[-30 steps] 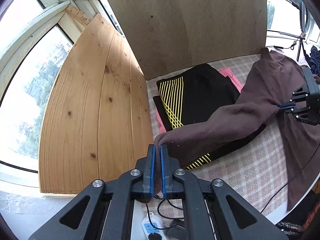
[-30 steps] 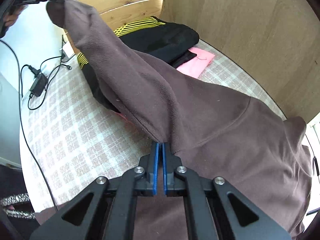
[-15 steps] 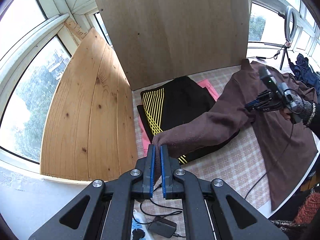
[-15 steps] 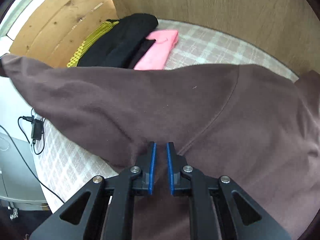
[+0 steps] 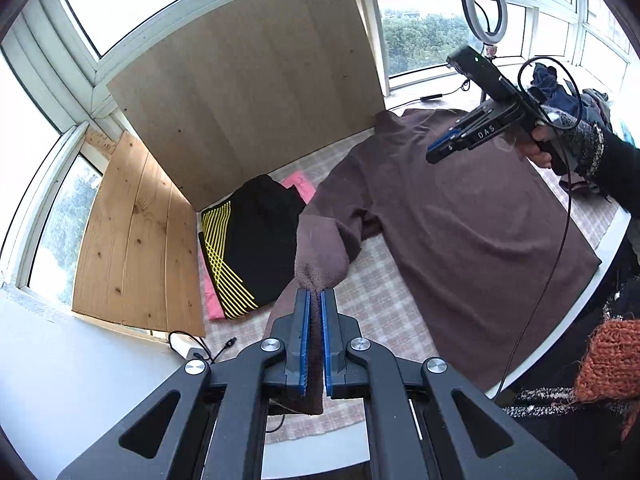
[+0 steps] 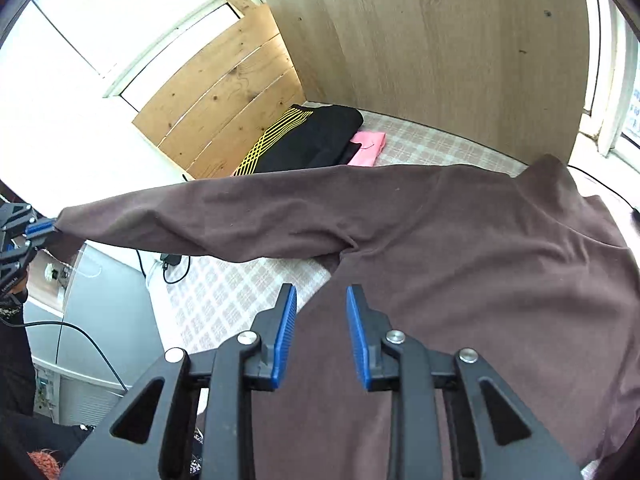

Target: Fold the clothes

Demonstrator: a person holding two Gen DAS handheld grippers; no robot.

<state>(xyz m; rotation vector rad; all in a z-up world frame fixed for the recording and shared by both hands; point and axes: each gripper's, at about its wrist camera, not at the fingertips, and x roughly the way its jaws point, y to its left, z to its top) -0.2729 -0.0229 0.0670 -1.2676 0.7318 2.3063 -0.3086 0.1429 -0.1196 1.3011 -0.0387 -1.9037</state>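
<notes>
L gripper [image 5: 315, 300] clamped tight on the cuff end of the sleeve [image 6: 208, 216] of the brown sweater [image 5: 472, 216]; fabric pinched between the blue pads, a bit of cuff hanging down below them. Sleeve runs raised from the cuff back to the shoulder, off the table.

R gripper [image 6: 321, 300] jaws opening, narrow-to-mid gap, pads not pressing on anything. Brown fabric shows in the gap in the R wrist view, but in the L wrist view this gripper hangs above the sweater's chest area, apart from it. A hand [image 5: 540, 148] in a grey knit cuff grips its handle, cable looping off it.

Sweater body lies spread flat on the checked tablecloth [image 5: 384, 304], collar toward the big plywood board [image 5: 248, 92] at the back, hem toward the table's near-right edge.

Folded black garment w/ yellow stripes [image 5: 244, 248] sits at the back-left corner on top of a pink garment [image 5: 298, 184] (pink peeks out at top and bottom edges). Pine plank panel [image 5: 136, 240] stands on the left side next to that stack. Ring light [image 5: 484, 4] at the window behind. Charger + cables [image 6: 170, 264] on the cloth near the left table edge, under the raised sleeve.
</notes>
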